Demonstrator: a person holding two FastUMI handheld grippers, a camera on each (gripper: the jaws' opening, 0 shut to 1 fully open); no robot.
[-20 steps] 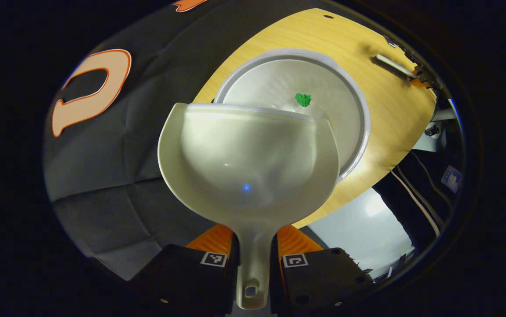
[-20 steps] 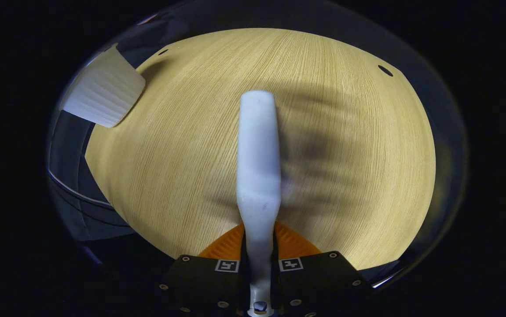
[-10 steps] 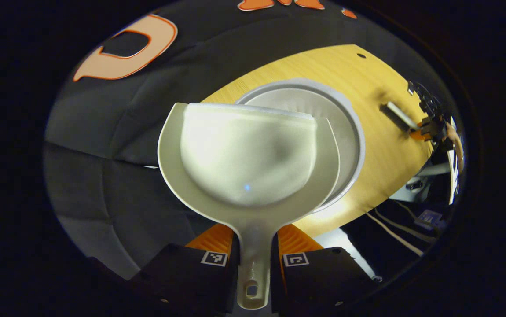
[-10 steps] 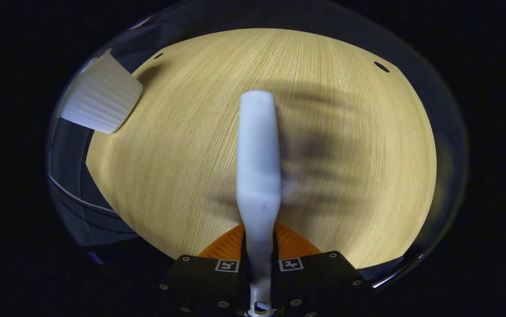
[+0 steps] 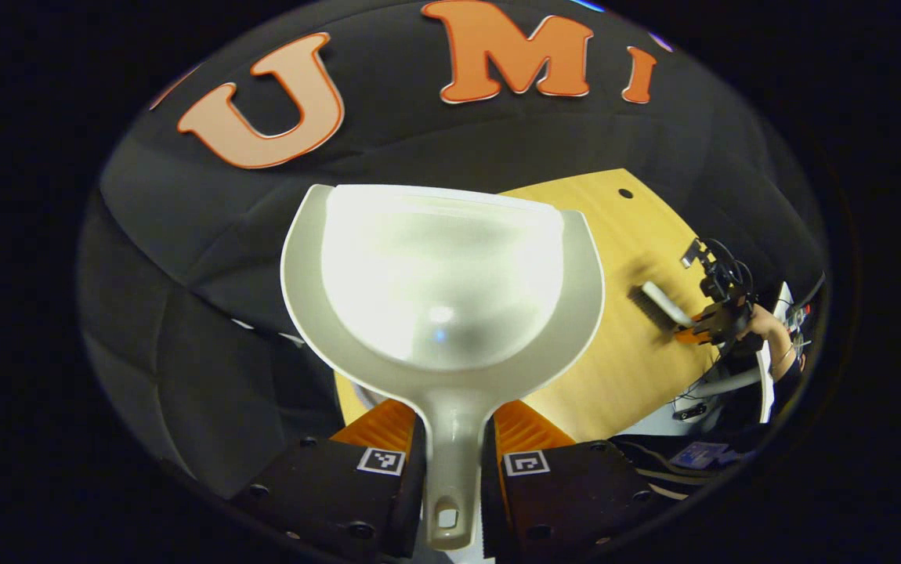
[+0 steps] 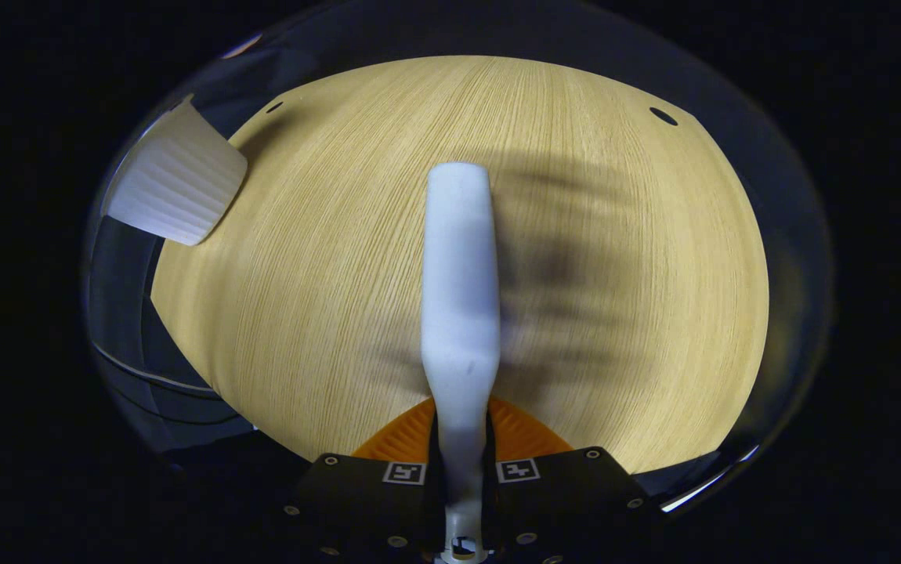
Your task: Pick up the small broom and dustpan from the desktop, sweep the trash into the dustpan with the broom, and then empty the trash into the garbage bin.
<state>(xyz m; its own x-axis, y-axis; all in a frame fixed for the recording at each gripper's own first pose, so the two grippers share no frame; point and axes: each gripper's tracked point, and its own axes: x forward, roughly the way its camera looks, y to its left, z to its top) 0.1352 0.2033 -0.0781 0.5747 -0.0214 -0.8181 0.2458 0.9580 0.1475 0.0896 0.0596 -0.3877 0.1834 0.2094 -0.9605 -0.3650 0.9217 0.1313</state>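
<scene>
- My left gripper (image 5: 450, 439) clamped the dustpan (image 5: 443, 282) by its handle, pan empty and raised level, facing the booth wall.
- My right gripper (image 6: 462, 446) pinched the broom (image 6: 460, 290) handle, holding it low above the desk (image 6: 615, 274), clear of the tipping.
- Garbage bin (image 6: 176, 196) stood at the desk's far-left edge.

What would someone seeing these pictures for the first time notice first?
The big pale dustpan, seemingly empty, dominates the left gripper view, its handle clamped in the left claw and its mouth raised toward the booth's black wall. In the right gripper view, the white broom stands out, held in the right claw above the wooden desktop. A ribbed white garbage bin sits at that desktop's far left.
</scene>
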